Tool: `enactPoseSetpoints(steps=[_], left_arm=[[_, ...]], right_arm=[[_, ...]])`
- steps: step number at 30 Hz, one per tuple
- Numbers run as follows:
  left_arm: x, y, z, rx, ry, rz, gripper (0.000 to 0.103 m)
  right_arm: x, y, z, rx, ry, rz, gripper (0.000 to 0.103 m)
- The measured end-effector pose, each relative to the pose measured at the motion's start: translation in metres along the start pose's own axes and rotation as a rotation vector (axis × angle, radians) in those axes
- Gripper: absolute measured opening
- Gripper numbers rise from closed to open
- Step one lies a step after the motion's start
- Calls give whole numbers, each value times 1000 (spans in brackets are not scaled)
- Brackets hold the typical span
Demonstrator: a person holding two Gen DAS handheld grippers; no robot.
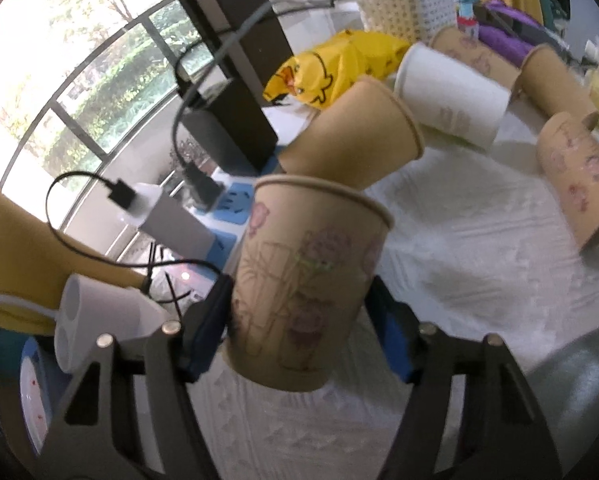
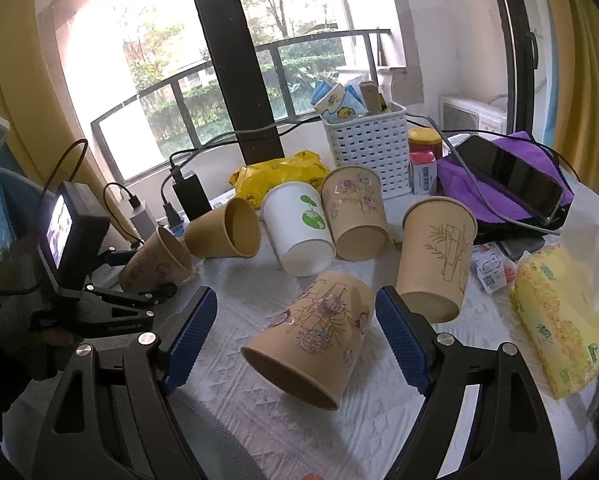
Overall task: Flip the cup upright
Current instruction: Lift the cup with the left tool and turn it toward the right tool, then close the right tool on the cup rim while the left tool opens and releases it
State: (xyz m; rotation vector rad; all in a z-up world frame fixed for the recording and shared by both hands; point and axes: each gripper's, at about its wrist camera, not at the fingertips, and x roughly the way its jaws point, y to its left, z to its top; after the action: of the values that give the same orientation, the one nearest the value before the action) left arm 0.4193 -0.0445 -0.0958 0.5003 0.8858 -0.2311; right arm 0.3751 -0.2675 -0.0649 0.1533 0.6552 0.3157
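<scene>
- While the left gripper (image 1: 299, 320) is clamping the printed paper cup (image 1: 307, 280) by its lower wall, the cup is sitting mouth-up with a slight tilt, just over the white quilted cloth (image 1: 459, 260); I cannot tell whether its base is touching down.
- Right gripper (image 2: 295, 336) is hanging with its jaws spread and nothing between the pads, straddling a floral kraft cup (image 2: 311, 336) that is lying on its side at the near centre of the table, mouth facing near.
- Other cups are lying tipped further back: a plain brown cup (image 2: 223, 234) far left, a white cup (image 2: 299, 228) with a green logo, and a bamboo-print cup (image 2: 437, 256) to the right.
- Handling, as a judgement: thin paper, very light, wall is crushing easily, and the taper is letting it slip toward the base.
- Best hold is looking like mid-wall, pads on opposite sides, light squeeze only; the rolled rim is stiffer, but gripping there is risking an ovalled mouth.
</scene>
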Motion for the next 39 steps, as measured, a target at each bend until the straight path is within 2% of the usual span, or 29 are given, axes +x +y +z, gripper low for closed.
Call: enactPoseSetpoints(steps=[5,12,19,24,33,37,39], left_arm=[[-38,-6,-12,-34,-67,-20,68],[-113,-30,-38,-100,-215,-50,68],[-171,-58,-80,-156,-320,-64,68],[-202,-81,-113,-211,-394,-72,68],[-243,-105,-178,-407,-512,-148,68],[-265,-115,-201,-446,-573,-155,68],[-276,-119,-213,-461,-616,-150,68]], right_arm=[[-17,11,0,-15,-19,32,84],[-44,34,-9,-49,-32,104,84],[-81,52,-26,-68,-46,202,84],[-104,67,-42,-82,-38,284,84],[-153,99,-65,-119,-28,444,84],[-171,114,-77,-129,-4,528,84],[-180,120,-82,-140,-5,536,84]])
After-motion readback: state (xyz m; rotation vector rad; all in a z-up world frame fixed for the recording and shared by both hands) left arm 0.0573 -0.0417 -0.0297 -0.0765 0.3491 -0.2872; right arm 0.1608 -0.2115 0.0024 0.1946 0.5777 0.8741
